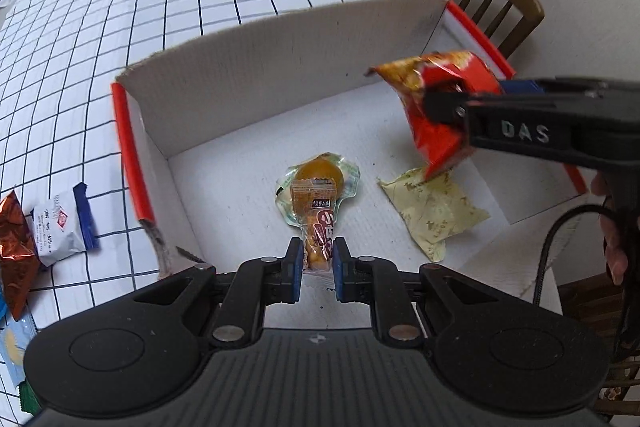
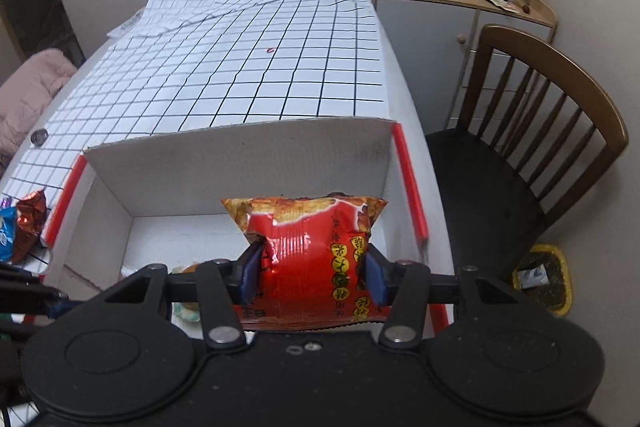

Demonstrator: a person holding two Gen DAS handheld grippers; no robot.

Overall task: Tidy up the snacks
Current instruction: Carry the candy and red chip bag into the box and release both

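Left claw point(image 1: 314, 263) pinches brown packet point(image 1: 318, 227), frame centre, over box point(image 1: 280, 67). Right claw point(image 2: 312, 273) pinches red bag point(image 2: 308, 259), mid-frame.

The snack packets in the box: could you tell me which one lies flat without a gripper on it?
The pale yellow-green packet, lying flat on the box floor and ungripped.

- Table under a black-gridded white cloth point(image 1: 168, 39), filling the upper left.
- White cardboard box point(image 1: 256, 67) at centre.
- Loose snack packets point(image 1: 64, 227) at left edge.
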